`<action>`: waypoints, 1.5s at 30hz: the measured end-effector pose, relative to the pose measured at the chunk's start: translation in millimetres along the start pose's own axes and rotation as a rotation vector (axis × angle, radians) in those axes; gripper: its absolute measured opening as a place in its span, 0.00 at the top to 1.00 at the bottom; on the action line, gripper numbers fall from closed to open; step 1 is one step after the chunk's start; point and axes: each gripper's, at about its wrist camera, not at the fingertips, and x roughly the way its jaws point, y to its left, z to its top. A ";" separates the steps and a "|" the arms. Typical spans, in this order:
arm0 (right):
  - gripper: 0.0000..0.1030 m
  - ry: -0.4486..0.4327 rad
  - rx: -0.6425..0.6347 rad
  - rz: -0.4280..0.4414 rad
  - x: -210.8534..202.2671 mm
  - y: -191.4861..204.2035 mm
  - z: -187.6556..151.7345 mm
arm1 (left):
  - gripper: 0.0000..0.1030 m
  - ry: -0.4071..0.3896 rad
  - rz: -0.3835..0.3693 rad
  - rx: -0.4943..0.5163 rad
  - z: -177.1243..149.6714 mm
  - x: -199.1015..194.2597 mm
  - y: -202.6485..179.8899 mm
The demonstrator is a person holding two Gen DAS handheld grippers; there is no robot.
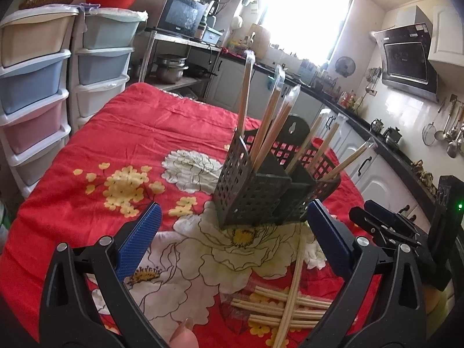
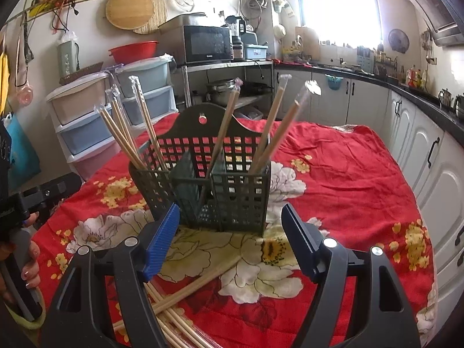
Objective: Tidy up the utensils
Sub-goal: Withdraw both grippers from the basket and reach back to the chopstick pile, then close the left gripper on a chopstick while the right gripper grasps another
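A black perforated utensil holder (image 1: 261,191) with three compartments stands on the red floral cloth (image 1: 116,145); it also shows in the right wrist view (image 2: 208,185). Several plastic-wrapped chopsticks (image 1: 269,121) stand tilted in its compartments (image 2: 130,136). Loose wrapped chopsticks (image 1: 278,307) lie on the cloth in front of the holder, seen too in the right wrist view (image 2: 179,298). My left gripper (image 1: 232,232) is open and empty, just short of the holder. My right gripper (image 2: 229,232) is open and empty, also facing the holder, and shows at the right of the left wrist view (image 1: 377,226).
Stacked plastic drawers (image 1: 37,87) stand left of the table. A metal shelf with a microwave (image 2: 207,43) and pots is behind. Kitchen cabinets and a dark counter (image 2: 420,133) run along the right. Hanging ladles (image 1: 452,133) are on the wall.
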 end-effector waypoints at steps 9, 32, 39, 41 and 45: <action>0.32 0.032 0.003 0.009 6.4 1.7 -9.2 | 0.10 0.070 0.002 0.000 -21.4 11.3 5.9; 0.32 0.094 0.002 0.008 13.5 2.4 -24.9 | 0.18 0.207 -0.048 -0.064 -57.8 21.3 21.7; 0.32 0.108 -0.003 -0.003 16.4 2.2 -28.3 | 0.28 0.260 -0.083 -0.068 -71.1 27.1 16.5; 0.32 0.114 -0.007 -0.006 17.6 2.4 -29.8 | 0.31 0.276 -0.096 -0.075 -74.0 29.2 16.2; 0.32 0.134 -0.004 -0.012 21.7 1.4 -33.5 | 0.43 0.295 -0.110 -0.078 -78.2 30.8 14.3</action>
